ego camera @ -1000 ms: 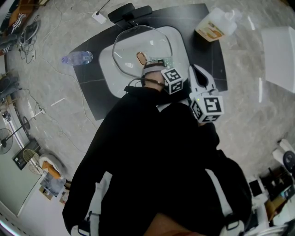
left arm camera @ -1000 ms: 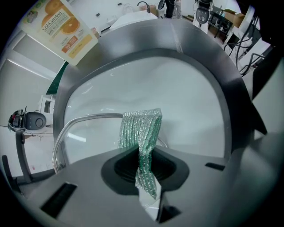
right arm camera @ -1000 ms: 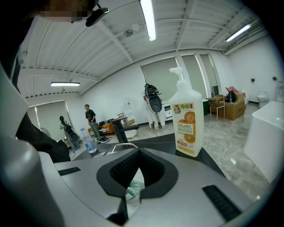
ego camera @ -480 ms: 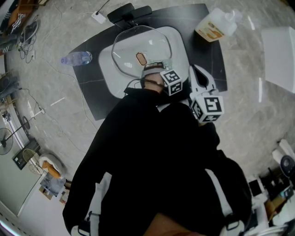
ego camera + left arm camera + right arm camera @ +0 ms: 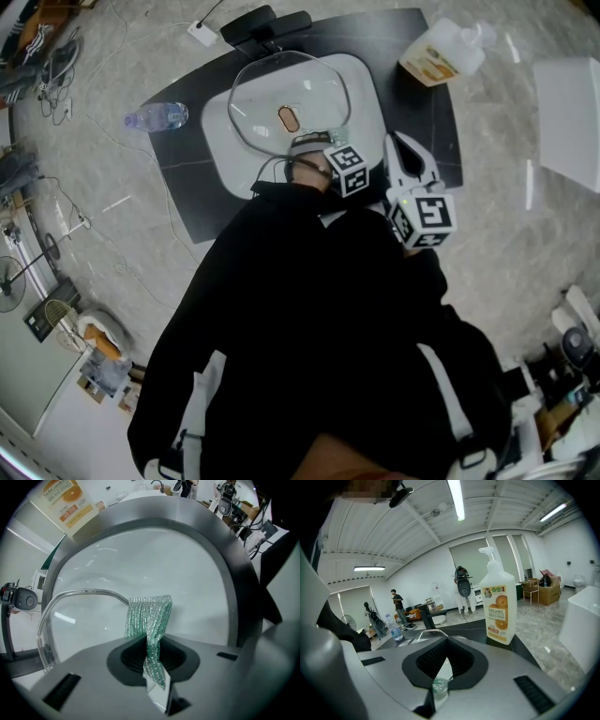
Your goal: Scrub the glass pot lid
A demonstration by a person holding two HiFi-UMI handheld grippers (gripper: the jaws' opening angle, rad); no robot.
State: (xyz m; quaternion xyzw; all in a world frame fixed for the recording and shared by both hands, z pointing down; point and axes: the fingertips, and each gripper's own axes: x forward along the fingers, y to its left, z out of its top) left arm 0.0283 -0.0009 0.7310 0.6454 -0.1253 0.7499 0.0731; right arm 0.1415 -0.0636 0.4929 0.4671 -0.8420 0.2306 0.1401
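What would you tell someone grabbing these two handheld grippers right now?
Left gripper: shut on the green scrub cloth, at the near rim of the glass lid; contact unclear.
Right gripper: shut, beside the white basin, facing the soap bottle; a small clear bit low between its jaws, unidentifiable.
The lid lies in the basin.
Done: cloth gripped.
Left: scrubbing; progress can't be judged.
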